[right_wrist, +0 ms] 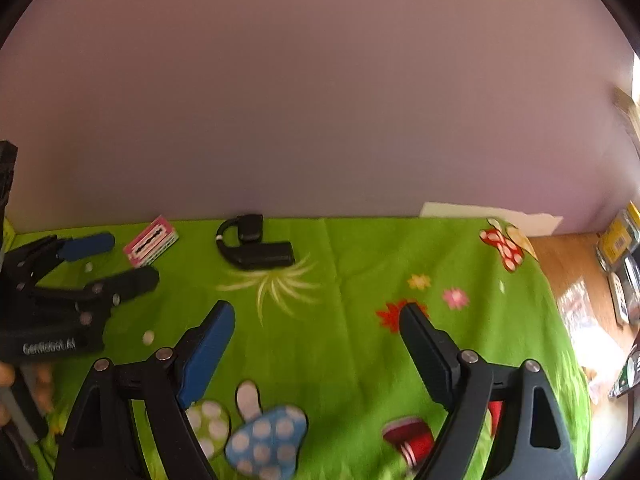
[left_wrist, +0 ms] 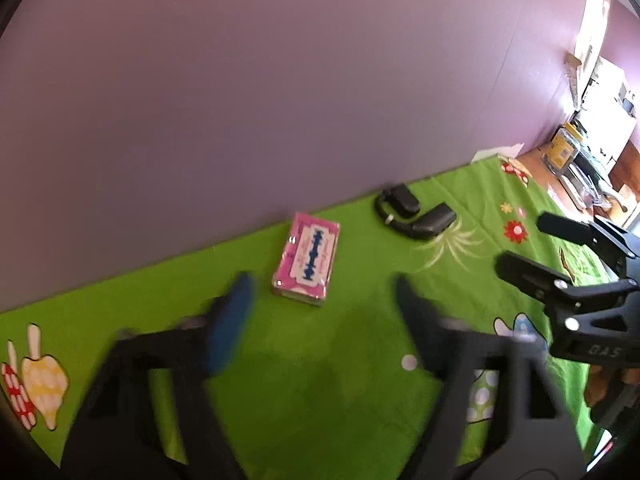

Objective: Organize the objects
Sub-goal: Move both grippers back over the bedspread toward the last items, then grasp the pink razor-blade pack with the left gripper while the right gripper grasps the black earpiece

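Note:
A pink razor-blade box [left_wrist: 307,263] lies flat on the green patterned cloth [left_wrist: 320,380], just ahead of my open, empty left gripper [left_wrist: 324,292]. A black earpiece-like gadget [left_wrist: 414,214] lies near the wall to the right of the box. My right gripper [left_wrist: 520,240] shows at the right edge, open. In the right wrist view the right gripper [right_wrist: 316,316] is open and empty over the cloth [right_wrist: 352,344]; the black gadget [right_wrist: 254,248] and pink box [right_wrist: 151,246] lie ahead left, and the left gripper [right_wrist: 120,260] is open beside the box.
A plain purple wall [left_wrist: 260,100] rises right behind the cloth. White paper [right_wrist: 488,216] lies at the cloth's far right corner. A wooden surface with packaged clutter [right_wrist: 616,264] lies beyond the cloth's right edge.

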Motion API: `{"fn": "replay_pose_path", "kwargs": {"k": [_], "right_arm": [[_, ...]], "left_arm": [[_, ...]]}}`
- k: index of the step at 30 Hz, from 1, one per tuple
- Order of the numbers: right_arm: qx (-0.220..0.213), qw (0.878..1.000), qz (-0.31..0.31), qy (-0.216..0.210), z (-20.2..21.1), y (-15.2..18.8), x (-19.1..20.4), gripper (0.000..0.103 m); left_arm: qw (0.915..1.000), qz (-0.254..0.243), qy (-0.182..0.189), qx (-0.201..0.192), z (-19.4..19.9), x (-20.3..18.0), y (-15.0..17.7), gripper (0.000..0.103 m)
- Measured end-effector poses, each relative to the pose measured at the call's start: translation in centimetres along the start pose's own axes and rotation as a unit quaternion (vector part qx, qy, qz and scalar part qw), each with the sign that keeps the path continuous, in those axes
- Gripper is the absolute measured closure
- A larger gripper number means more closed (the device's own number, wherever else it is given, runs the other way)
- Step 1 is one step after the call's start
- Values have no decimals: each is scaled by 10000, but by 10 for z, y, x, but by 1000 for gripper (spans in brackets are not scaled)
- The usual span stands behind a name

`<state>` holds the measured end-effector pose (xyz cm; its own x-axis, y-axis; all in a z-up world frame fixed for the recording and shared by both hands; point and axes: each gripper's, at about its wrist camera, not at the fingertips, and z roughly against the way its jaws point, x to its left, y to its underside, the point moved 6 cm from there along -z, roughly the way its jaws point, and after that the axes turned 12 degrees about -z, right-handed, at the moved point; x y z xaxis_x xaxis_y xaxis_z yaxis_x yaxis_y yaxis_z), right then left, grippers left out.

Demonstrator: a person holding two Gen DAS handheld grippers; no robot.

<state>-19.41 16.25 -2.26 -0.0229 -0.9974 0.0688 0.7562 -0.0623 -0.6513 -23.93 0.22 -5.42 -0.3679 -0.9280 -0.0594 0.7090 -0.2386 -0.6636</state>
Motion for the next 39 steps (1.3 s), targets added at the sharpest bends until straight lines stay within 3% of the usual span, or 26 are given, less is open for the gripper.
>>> {"fn": "replay_pose_path", "kwargs": {"k": [3, 4, 5, 22, 24, 28, 39], "right_arm": [[23, 9999, 161, -23, -11, -3, 10, 18], [41, 9997, 248, -24, -15, -4, 14, 18], [53, 9995, 311, -24, -19, -4, 18, 18], [181, 9974, 682, -138, -65, -22, 55, 18], [223, 9975, 605, -282, -65, -20, 53, 23], [317, 9966, 492, -579, -62, -15, 54, 43], [256, 9974, 462, -497, -34, 13, 47, 43]], "left_arm": [[10000, -45, -68, -18, 0, 0, -1, 57], [9999, -37, -95, -4, 0, 0, -1, 69], [9999, -13, -115, -6, 0, 2, 0, 70], [9992, -1, -408, 35, 5, -1, 8, 70], [9990, -4, -443, 33, 5, -2, 6, 70], [9991, 9, -420, -24, 9, -2, 5, 71], [9994, -139, -268, -194, 44, -6, 10, 71]]}}
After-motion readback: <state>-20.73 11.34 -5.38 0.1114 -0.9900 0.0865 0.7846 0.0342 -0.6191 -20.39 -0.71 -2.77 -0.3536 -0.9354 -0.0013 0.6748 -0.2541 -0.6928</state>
